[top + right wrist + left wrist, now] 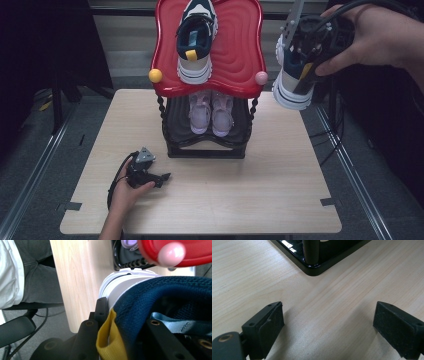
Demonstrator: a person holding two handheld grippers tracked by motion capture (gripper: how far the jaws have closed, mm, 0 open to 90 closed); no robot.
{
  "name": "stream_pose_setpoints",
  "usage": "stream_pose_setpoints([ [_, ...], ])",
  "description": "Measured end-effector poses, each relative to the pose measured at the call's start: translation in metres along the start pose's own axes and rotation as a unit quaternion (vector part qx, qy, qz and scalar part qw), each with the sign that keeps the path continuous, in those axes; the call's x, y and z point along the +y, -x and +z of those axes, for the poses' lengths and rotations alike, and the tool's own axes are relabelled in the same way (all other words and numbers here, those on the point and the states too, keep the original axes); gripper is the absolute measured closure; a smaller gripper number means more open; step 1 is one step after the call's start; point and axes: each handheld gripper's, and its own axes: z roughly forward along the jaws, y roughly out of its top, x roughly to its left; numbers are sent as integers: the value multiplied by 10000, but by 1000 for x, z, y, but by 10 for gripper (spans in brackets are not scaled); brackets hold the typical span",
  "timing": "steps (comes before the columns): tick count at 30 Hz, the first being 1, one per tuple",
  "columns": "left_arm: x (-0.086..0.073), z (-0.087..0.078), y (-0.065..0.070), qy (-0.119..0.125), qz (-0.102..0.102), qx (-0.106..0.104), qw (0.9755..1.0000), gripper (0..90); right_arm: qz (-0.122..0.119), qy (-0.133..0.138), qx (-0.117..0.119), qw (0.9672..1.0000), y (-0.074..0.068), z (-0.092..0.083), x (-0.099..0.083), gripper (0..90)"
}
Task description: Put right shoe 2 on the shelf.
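Sneaker (292, 75): in air right of red shelf (235, 55), beside its pink knob (261, 77) | matching sneaker (196, 42) on red shelf, lilac pair (211, 112) below | right gripper (306, 60) pinches heel collar | navy mesh, white sole, yellow tab | left gripper (162, 177) spread, on counter (250, 195).

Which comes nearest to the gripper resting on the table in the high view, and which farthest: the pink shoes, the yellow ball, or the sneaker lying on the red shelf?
Starting from the left gripper at the table's near left:
1. Pink shoes, on the lower black shelf, just beyond it.
2. Yellow ball, at the red shelf's left corner, higher up.
3. Sneaker on the red shelf, on top, toward the back.
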Motion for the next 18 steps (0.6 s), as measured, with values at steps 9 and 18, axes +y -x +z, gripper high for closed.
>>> stream_pose_setpoints([
  [9, 0, 0, 0, -1, 4, 3, 10000, 90, -162, -204, -360, 9990, 3, -14, 21, 736],
  [18, 0, 0, 0, 3, -1, 5, 10000, 90, -447, -141, -578, 9972, 4, -18, 51, 735],
])
